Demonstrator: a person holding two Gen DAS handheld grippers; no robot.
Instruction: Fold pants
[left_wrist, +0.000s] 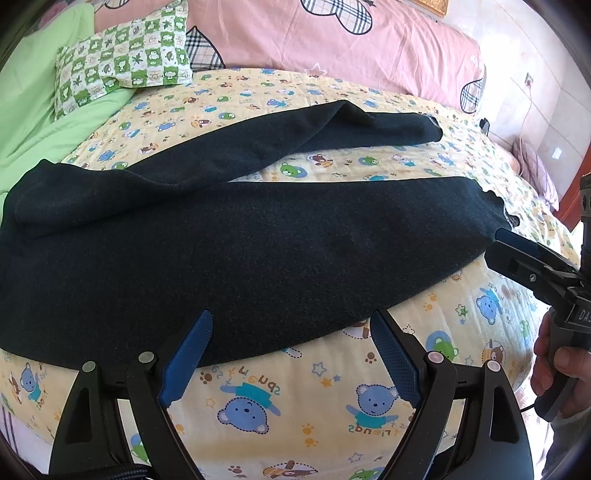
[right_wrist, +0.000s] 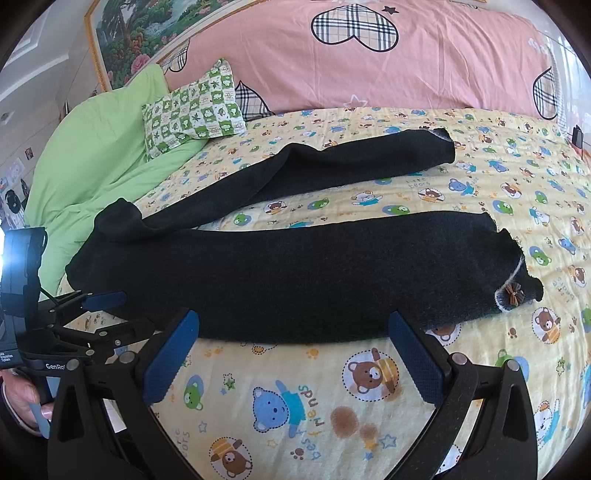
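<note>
Dark pants (left_wrist: 240, 251) lie spread on the yellow bear-print bedsheet (left_wrist: 295, 398), the two legs splayed apart to the right, the waist at the left. They also show in the right wrist view (right_wrist: 314, 273), with a small brown bow (right_wrist: 514, 292) at the near leg's cuff. My left gripper (left_wrist: 291, 328) is open and empty, just in front of the near leg's front edge. My right gripper (right_wrist: 293, 328) is open and empty at the same edge, nearer the cuff. It also shows in the left wrist view (left_wrist: 517, 254) beside the cuff.
A green checked pillow (left_wrist: 122, 66) and a green quilt (left_wrist: 33, 122) lie at the back left. A pink quilt (left_wrist: 351, 48) with plaid hearts is piled along the back. A framed picture (right_wrist: 147, 40) hangs on the wall.
</note>
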